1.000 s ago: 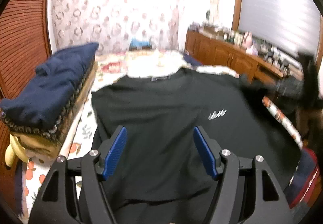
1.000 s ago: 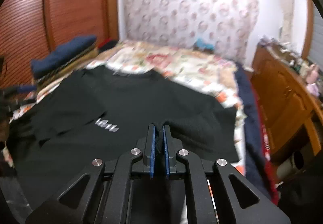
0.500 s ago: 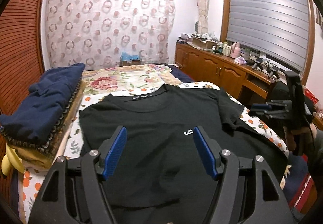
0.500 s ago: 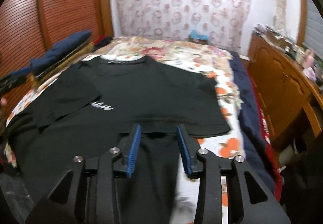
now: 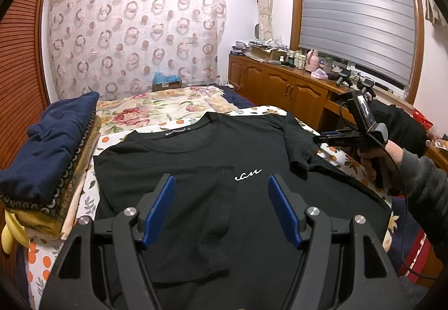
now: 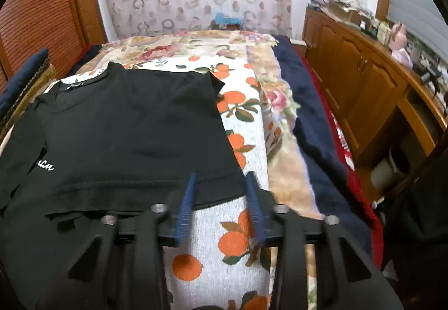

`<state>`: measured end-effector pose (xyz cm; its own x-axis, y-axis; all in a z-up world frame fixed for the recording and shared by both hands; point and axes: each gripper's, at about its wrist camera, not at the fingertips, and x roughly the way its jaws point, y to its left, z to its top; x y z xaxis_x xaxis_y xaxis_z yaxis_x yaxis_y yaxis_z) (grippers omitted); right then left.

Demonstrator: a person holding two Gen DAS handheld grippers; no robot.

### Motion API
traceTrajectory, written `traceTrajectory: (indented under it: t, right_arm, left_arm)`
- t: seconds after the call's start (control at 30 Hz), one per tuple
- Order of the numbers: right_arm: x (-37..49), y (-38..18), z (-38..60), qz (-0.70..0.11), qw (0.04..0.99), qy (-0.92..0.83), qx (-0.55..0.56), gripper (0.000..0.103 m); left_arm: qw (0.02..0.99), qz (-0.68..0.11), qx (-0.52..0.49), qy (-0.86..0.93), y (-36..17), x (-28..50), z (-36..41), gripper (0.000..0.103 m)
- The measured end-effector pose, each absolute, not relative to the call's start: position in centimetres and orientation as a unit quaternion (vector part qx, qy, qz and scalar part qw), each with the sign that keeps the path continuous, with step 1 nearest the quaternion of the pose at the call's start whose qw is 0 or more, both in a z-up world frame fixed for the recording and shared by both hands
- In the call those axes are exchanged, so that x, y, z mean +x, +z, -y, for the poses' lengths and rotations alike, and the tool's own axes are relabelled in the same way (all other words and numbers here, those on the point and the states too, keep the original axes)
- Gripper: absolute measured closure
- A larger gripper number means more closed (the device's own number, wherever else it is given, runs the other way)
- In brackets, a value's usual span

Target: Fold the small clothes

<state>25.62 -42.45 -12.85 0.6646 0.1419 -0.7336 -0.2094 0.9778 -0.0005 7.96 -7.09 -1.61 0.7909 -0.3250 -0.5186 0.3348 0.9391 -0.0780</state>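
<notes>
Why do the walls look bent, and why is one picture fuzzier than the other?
Both views come through fisheye lenses, so straight edges bow and the corners go black. Left wrist view: sharp, evenly lit by room light, the black T-shirt and its white logo crisp. Right wrist view: softer, with the blue fingers of the right tongs smeared by motion blur.

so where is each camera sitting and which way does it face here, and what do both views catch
Left wrist: sits on the left gripper, facing up the bed over the black t-shirt toward the curtain; shows its own open blue fingers, plus the right gripper and the hand holding it.
Right wrist: sits on the right gripper at the shirt's edge, facing up the bed over the orange-print sheet; shows only its own open fingers.
Shared: the black t-shirt, its white logo, the curtain, the wooden cabinets.
</notes>
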Motion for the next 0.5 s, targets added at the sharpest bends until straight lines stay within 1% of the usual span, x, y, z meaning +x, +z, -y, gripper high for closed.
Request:
traceTrajectory:
  t: [0.03, 0.07, 0.13, 0.23, 0.5]
  right_arm:
    - [25.6, -12.8, 42.3, -0.397, 0.911, 0.099, -0.05, 0.088]
    - [25.5, -12.7, 42.1, -0.397, 0.91, 0.102, -0.057, 0.097]
    - [25.4, -12.7, 41.4, -0.397, 0.908, 0.116, -0.067, 0.1]
    - [25.3, -11.9, 40.4, -0.383, 0.91, 0.14, -0.074, 0.103]
    - [25.2, -6.8, 35.0, -0.326, 0.921, 0.186, -0.101, 0.103]
  left_arm:
    - [0.946, -0.273, 0.008, -0.173, -1.6, 7.9, 7.0, 0.034]
    - [0.946, -0.274, 0.008, -0.172, -1.7, 7.9, 6.9, 0.034]
    - [0.947, -0.275, 0.007, -0.168, -1.8, 7.9, 6.7, 0.034]
    - [0.947, -0.277, 0.001, -0.16, -1.9, 8.1, 6.0, 0.034]
    - [0.949, -0.28, -0.014, -0.144, -2.2, 8.1, 4.5, 0.034]
